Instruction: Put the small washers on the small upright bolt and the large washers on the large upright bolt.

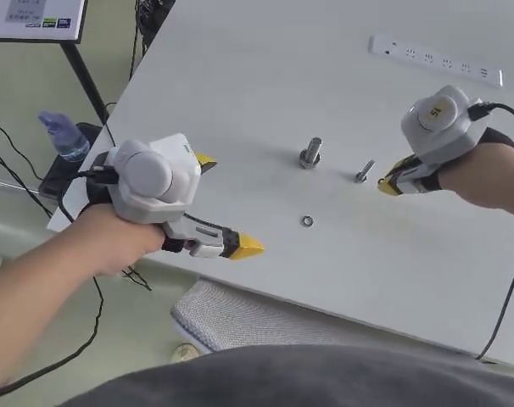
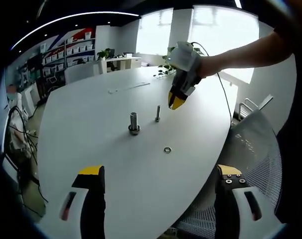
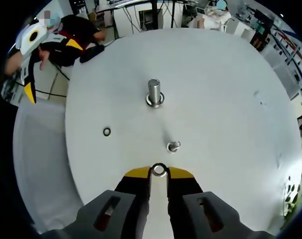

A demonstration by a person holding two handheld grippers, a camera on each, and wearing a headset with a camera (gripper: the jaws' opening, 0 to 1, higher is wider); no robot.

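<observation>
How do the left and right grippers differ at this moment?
The left gripper has its jaws wide apart and empty, while the right gripper is shut on a washer. The left gripper hangs by the near edge of the table, farther from the small bolt, while the right gripper is close to that bolt. Both are hand-held and have yellow tips.

A big white table (image 1: 265, 76) has a long white power strip (image 1: 435, 59) lying near its far edge. Beside the table, lower down, stands a bluish plastic bottle (image 1: 64, 136). A grey mesh chair (image 1: 240, 318) sits at the near edge. Black cables (image 1: 92, 326) hang over the green floor (image 1: 19, 229). In the left gripper view, bright windows (image 2: 211, 35) shine behind the table.
</observation>
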